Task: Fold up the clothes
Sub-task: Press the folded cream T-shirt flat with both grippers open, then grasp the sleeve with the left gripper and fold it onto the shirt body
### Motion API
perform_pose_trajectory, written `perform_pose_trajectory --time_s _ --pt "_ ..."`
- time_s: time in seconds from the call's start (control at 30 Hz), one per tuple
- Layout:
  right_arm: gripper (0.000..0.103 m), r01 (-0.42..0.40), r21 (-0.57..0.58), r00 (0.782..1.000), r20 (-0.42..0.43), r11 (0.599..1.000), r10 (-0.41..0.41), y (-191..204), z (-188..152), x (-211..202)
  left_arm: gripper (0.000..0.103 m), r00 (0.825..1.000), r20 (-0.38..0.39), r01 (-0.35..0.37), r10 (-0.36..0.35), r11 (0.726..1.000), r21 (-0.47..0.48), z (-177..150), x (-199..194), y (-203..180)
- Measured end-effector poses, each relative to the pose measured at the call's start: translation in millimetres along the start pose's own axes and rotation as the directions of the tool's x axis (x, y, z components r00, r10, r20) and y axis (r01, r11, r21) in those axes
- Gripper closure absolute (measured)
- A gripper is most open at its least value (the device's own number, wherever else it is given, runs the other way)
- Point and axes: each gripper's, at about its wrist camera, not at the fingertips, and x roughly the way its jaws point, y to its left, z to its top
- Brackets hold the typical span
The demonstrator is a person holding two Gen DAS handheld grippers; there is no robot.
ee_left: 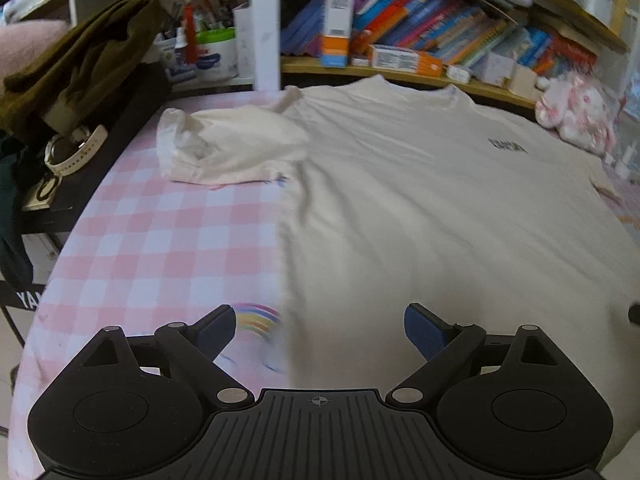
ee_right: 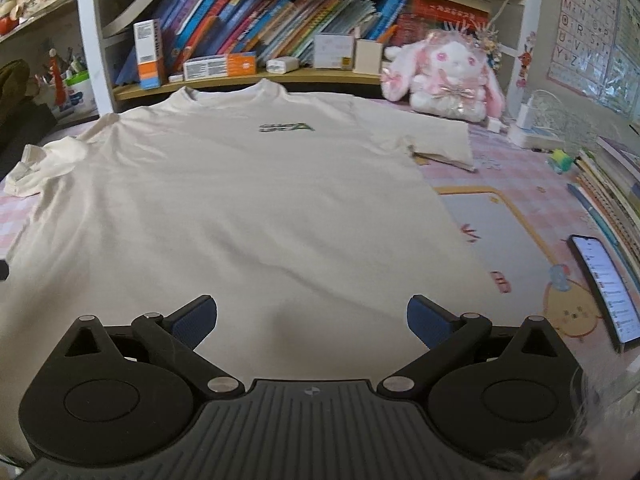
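I can't read the T-shirt's [ee_right: 248, 208] blurred chest print [ee_right: 285, 127] toward twelve o'clock; its hem hides under my right gripper [ee_right: 312, 322].

A wooden shelf [ee_right: 248, 80] packed with leaning colourful books [ee_right: 256, 28] runs behind the pink-and-white checked tablecloth [ee_left: 160, 248]. A white upright post [ee_left: 266, 24] divides the shelving. An alphabet wall chart [ee_right: 584, 24] hangs at right.
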Motion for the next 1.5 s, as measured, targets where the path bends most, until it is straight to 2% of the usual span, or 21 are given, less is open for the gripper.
perform_pose_trajectory --time_s 0.3,0.4,0.43,0.53,0.6,0.67,0.77,0.8,0.87,0.9,0.93,1.0,1.07,1.17,1.2,1.27,1.33,1.4,1.47,1.5 --pt "0.000 -0.002 -0.029 1.000 -0.023 1.000 0.001 42 3 1 0.010 0.998 0.039 0.055 -0.050 0.986 -0.159 26 27 75" --pt "0.000 -0.002 -0.036 0.999 -0.032 0.999 0.001 54 4 1 0.014 0.996 0.058 0.086 -0.074 0.965 -0.247 39 41 98" --pt "0.001 0.003 -0.038 0.999 -0.034 0.999 -0.005 56 4 1 0.020 0.994 0.067 0.105 -0.089 0.951 -0.289 43 45 104" --pt "0.001 0.015 -0.046 0.999 -0.041 0.999 -0.017 61 5 1 0.034 0.988 0.091 0.149 -0.122 0.897 -0.417 56 61 121" --pt "0.001 0.021 -0.052 0.999 -0.047 0.998 -0.024 64 5 1 0.038 0.987 0.100 0.159 -0.125 0.859 -0.487 66 72 129" --pt "0.001 0.026 -0.060 0.998 -0.053 0.998 -0.029 66 5 1 0.039 0.987 0.096 0.162 -0.130 0.804 -0.572 72 85 137" --pt "0.001 0.031 -0.073 0.998 -0.055 0.997 -0.035 68 4 -1 0.040 0.985 0.089 0.165 -0.145 0.687 -0.708 76 105 149" --pt "0.001 0.034 -0.076 0.998 -0.055 0.997 -0.038 69 4 -2 0.040 0.986 0.094 0.163 -0.139 0.662 -0.732 77 109 150" --pt "0.001 0.041 -0.074 0.997 -0.055 0.996 -0.045 68 3 -3 0.041 0.989 0.099 0.149 -0.113 0.639 -0.755 82 114 150" --pt "0.001 0.045 -0.070 0.997 -0.055 0.997 -0.049 67 3 -4 0.046 0.991 0.096 0.136 -0.098 0.630 -0.765 84 115 150" --pt "0.001 0.049 -0.066 0.997 -0.055 0.997 -0.053 66 3 -4 0.064 0.993 0.089 0.121 -0.082 0.616 -0.778 85 117 151" --pt "0.001 0.057 -0.057 0.997 -0.055 0.997 -0.060 64 3 -5 0.090 0.996 0.069 0.093 -0.064 0.554 -0.827 79 119 156" --pt "0.001 0.065 -0.044 0.996 -0.056 0.997 -0.068 61 3 -6 0.093 0.994 0.085 0.105 -0.065 0.482 -0.870 67 117 162" --pt "0.001 0.075 -0.028 0.996 -0.054 0.997 -0.076 58 2 -6 0.093 0.989 0.135 0.150 -0.064 0.393 -0.907 52 110 163" --pt "0.001 0.075 -0.021 0.996 -0.055 0.997 -0.076 57 3 -5 0.094 0.987 0.149 0.160 -0.060 0.397 -0.904 53 107 161" --pt "0.001 0.075 -0.007 0.996 -0.058 0.997 -0.075 55 4 -4 0.094 0.983 0.177 0.177 -0.046 0.489 -0.854 69 102 152" --pt "0.001 0.066 0.001 0.996 -0.061 0.998 -0.066 55 4 -2 0.094 0.974 0.221 0.202 -0.042 0.600 -0.774 92 95 137" --pt "0.001 0.059 0.002 0.996 -0.063 0.998 -0.058 55 4 -1 0.094 0.965 0.251 0.221 -0.072 0.737 -0.639 120 94 111" --pt "0.001 0.056 0.004 0.996 -0.062 0.998 -0.056 54 3 -2 0.094 0.961 0.253 0.220 -0.113 0.865 -0.450 142 95 78" --pt "0.001 0.057 0.007 0.996 -0.062 0.998 -0.056 53 2 -2 0.094 0.963 0.228 0.207 -0.143 0.935 -0.288 142 98 48"
